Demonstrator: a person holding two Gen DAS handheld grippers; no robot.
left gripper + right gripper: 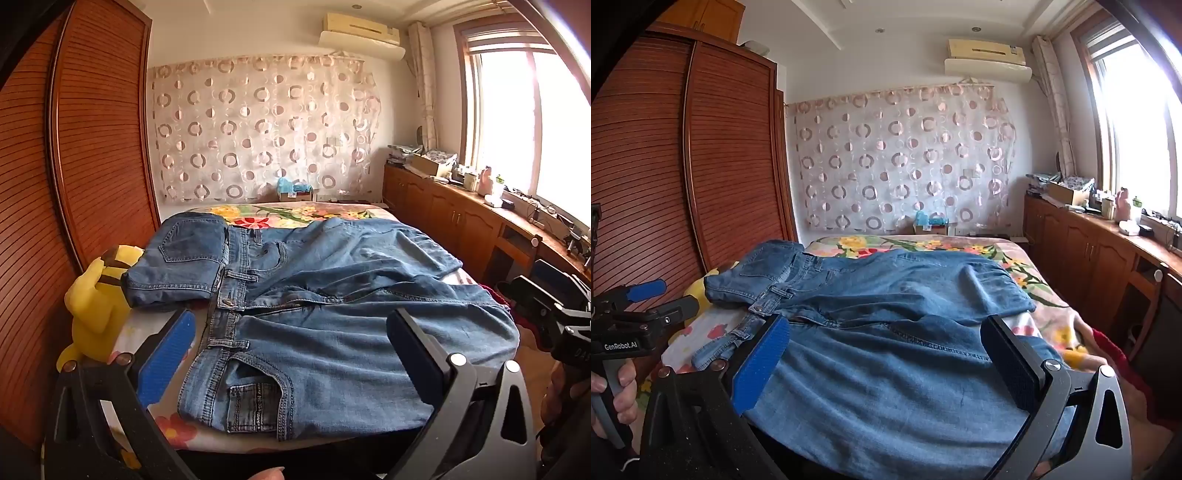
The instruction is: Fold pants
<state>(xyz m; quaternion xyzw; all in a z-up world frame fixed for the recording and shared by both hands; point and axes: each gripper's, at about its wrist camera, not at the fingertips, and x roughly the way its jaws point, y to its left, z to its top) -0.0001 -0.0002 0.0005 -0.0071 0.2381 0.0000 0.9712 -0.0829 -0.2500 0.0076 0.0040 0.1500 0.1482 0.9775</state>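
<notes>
Jeans [332, 295] lie spread on the bed [1027, 266], unfolded; both left tongs [295, 350] and right tongs [886, 354] spread, empty; next, seize an edge.

Jeans [332, 295] spread on bed [295, 212], plush toy [98, 295] left, folded jeans [181, 258] beside it

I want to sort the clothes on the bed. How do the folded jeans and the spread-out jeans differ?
The folded jeans form a small compact block with a back pocket on top; the spread-out jeans lie open at full width, front up, fly unzipped. The folded jeans sit at the bed's far left beside a yellow plush toy; the spread-out jeans cover the middle. Both are blue denim.
</notes>
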